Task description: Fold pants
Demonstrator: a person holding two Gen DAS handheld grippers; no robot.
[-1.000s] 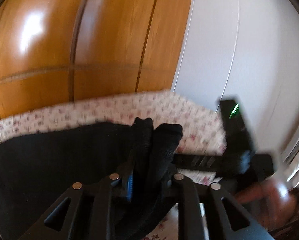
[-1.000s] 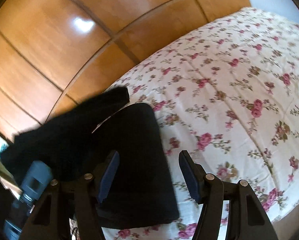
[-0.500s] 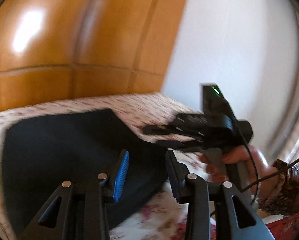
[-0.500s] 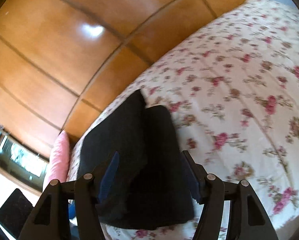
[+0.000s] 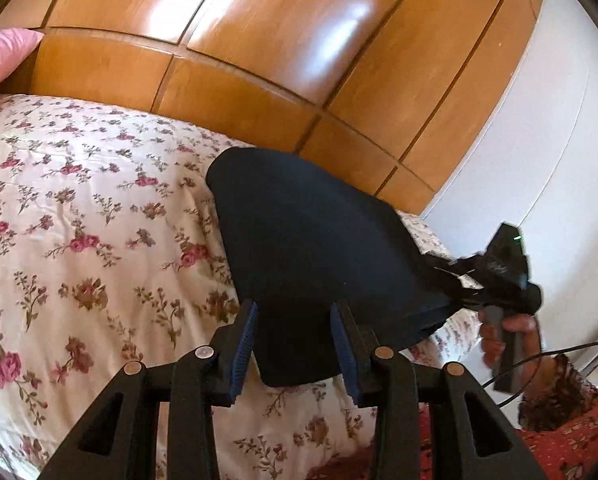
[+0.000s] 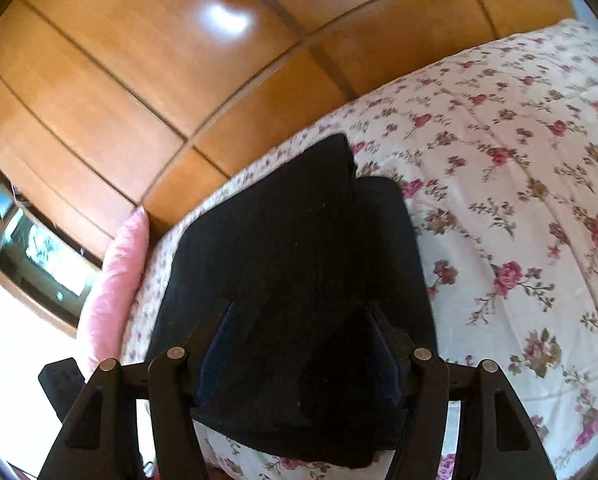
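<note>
The black pants (image 5: 311,248) lie folded in a flat stack near the bed's corner, also seen in the right wrist view (image 6: 295,264). My left gripper (image 5: 295,340) is open and empty, its blue-padded jaws just short of the stack's near edge. My right gripper (image 6: 303,340) is open, its jaws on either side of the stack's near end without pinching it. In the left wrist view the right gripper (image 5: 455,276) reaches the stack's right edge, held by a hand.
The bed has a floral cover (image 5: 79,240), also in the right wrist view (image 6: 519,200). A wooden wardrobe (image 5: 239,40) stands behind it. A pink pillow (image 6: 115,280) lies beside the pants. A white wall (image 5: 539,160) is on the right. A red rug (image 5: 571,448) covers the floor.
My left gripper let go of the bunched black fabric, opened and drew back. The pants now lie flat in a folded stack. My right gripper moved in over the stack's end.
</note>
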